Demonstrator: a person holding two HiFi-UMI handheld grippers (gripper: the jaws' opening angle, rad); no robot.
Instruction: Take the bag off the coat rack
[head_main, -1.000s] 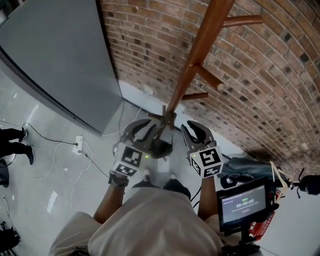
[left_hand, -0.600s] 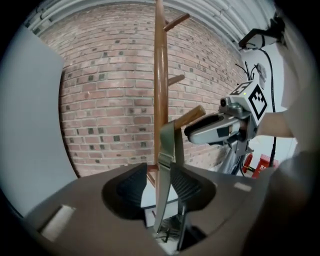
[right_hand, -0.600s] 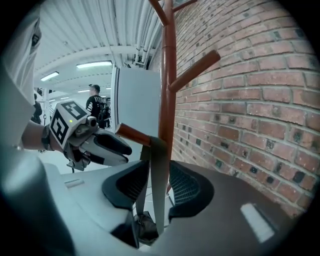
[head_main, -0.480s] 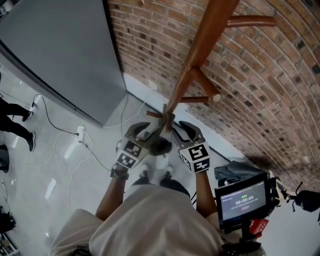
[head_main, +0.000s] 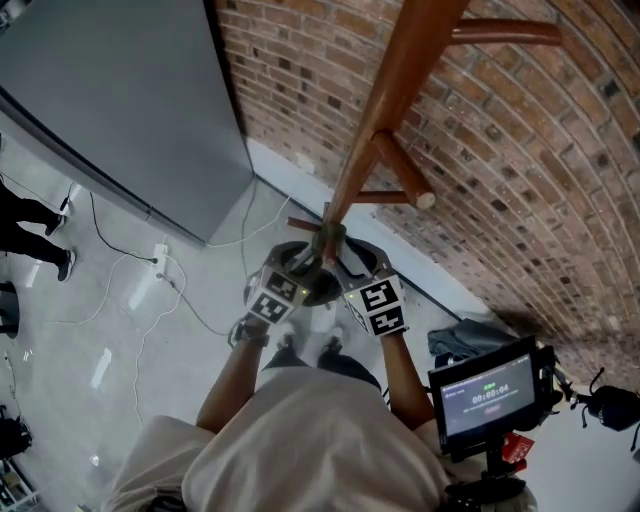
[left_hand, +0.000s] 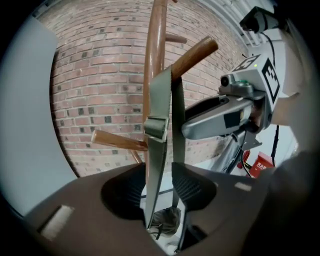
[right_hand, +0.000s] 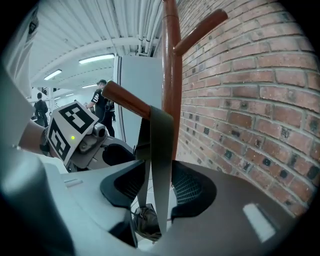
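A person looks steeply down a wooden coat rack (head_main: 400, 90) that stands in front of a red brick wall (head_main: 520, 150). A small grey bag (left_hand: 166, 220) hangs low on the coat rack, close to its pole, by an olive-grey strap (left_hand: 159, 115) looped over a slanted peg (left_hand: 192, 52). Both grippers are held up against the coat rack, one on each side of its pole, with their marker cubes facing the camera.

The left gripper (left_hand: 159, 190) has its jaws narrowly apart, and the two runs of the strap pass down between them. They sit at or very near the ribbed inner faces and do not look pinched. The right gripper (right_hand: 159, 187) reaches in from the other side of the coat rack. Its jaws are also a little apart, and the same strap hangs between them. The bag dangles just below both pairs of jaws. A grey panel (head_main: 110, 100) stands to the left of the coat rack.
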